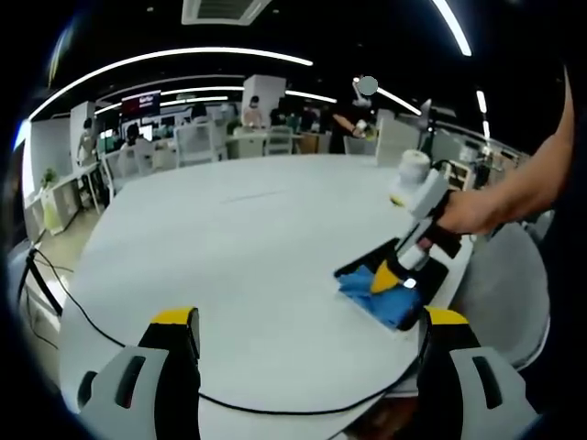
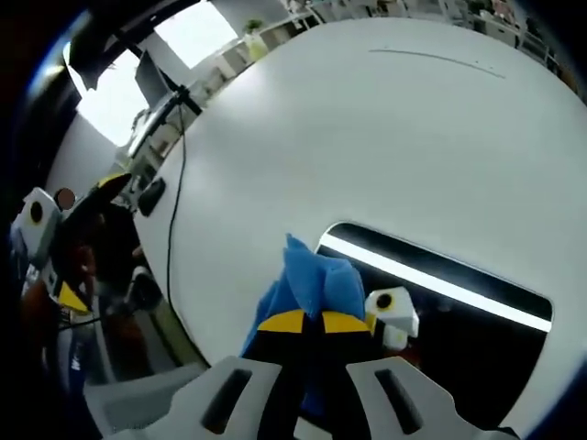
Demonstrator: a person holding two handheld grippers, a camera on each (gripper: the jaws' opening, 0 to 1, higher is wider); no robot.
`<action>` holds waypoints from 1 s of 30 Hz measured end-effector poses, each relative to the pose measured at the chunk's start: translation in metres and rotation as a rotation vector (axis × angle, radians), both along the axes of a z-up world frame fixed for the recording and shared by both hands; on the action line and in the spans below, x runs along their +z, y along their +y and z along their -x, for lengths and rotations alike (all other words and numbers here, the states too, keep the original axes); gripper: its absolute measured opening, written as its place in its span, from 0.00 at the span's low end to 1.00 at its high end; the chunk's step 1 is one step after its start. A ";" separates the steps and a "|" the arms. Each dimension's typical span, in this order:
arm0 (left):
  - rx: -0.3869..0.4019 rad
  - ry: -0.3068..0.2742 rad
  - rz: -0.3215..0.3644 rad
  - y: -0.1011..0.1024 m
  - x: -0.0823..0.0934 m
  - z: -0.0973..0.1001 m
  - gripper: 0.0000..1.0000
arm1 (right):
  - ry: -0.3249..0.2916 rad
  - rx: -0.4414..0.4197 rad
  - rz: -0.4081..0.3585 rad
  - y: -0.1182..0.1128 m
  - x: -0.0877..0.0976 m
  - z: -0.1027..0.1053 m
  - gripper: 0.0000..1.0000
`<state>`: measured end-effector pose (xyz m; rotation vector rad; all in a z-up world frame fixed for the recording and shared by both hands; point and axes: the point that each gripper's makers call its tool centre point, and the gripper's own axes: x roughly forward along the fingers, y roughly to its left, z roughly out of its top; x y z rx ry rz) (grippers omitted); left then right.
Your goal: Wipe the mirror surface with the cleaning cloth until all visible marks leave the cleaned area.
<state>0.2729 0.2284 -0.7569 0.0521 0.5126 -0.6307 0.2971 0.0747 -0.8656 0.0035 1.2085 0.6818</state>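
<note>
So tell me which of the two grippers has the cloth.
The right gripper: its jaws are shut on the blue cloth at the mirror. The left gripper is open, holding nothing.

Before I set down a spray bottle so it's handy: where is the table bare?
Most of the white table is bare, from the black cable near its edge across to the far side. It is crowded only where the mirror lies, with the right gripper pressing the blue cloth there.

Left gripper view: far, across table (image 1: 229,238). Right: close above mirror (image 2: 459,312); both share mirror.
</note>
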 end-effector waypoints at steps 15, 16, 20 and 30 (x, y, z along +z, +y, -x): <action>-0.008 0.000 -0.008 0.002 0.002 0.000 1.00 | -0.014 0.014 0.009 -0.033 0.000 0.000 0.00; -0.008 -0.001 -0.009 0.002 0.003 0.000 1.00 | -0.012 0.007 0.008 -0.037 0.000 0.000 0.00; -0.005 -0.002 -0.006 0.002 0.003 0.000 1.00 | -0.016 -0.011 0.018 -0.060 -0.001 -0.002 0.00; -0.014 -0.002 -0.003 -0.005 0.000 0.001 1.00 | -0.007 -0.052 0.024 -0.103 -0.002 -0.004 0.00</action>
